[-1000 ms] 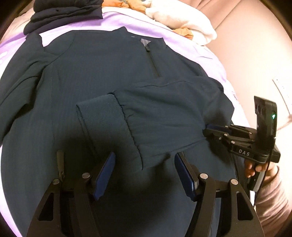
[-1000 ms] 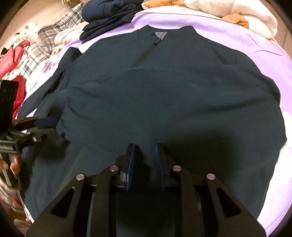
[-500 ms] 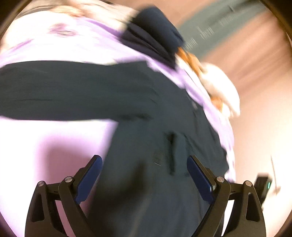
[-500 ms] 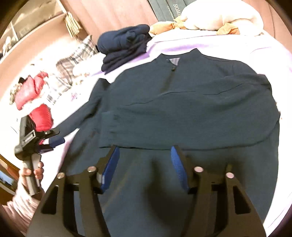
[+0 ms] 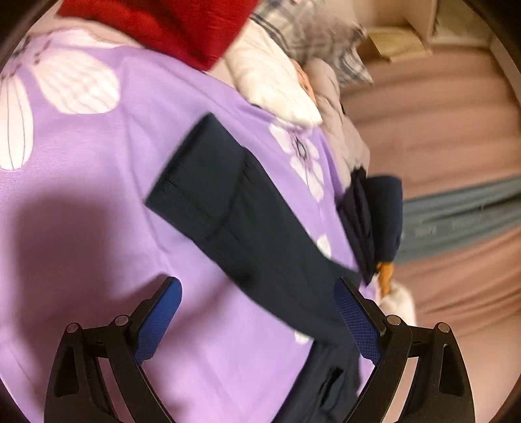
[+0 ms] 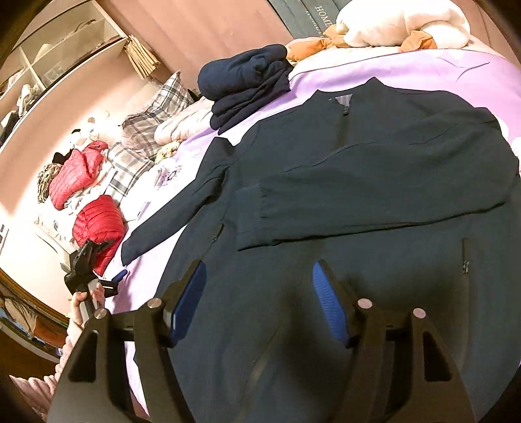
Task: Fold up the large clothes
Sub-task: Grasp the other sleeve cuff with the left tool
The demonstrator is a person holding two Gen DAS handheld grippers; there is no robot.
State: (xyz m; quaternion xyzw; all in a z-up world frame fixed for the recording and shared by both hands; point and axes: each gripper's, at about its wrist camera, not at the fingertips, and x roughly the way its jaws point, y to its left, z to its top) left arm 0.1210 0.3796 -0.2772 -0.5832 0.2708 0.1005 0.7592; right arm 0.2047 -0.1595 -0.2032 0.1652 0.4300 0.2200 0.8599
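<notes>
A dark navy zip jacket (image 6: 374,182) lies flat, front up, on a purple bedspread (image 6: 456,75). One sleeve is folded across its chest, with the cuff (image 6: 249,214) at mid-body. The other sleeve (image 6: 169,224) stretches out to the side. My right gripper (image 6: 259,296) is open and empty above the jacket's lower body. My left gripper (image 5: 257,315) is open and empty over the outstretched sleeve (image 5: 260,240), short of its cuff (image 5: 195,182). The left gripper also shows in the right wrist view (image 6: 110,279) at the bed's edge.
A folded navy pile (image 6: 247,81) sits near the collar. White and orange bedding (image 6: 400,26) lies at the headboard. Red puffer jackets (image 6: 97,224) and plaid cloth (image 6: 156,107) lie beyond the sleeve. A white pillow (image 5: 270,88) and a red item (image 5: 182,26) lie beyond the cuff.
My right gripper opened, let go of the folded sleeve and pulled back. My left gripper swung away from the jacket body, out to the outstretched sleeve.
</notes>
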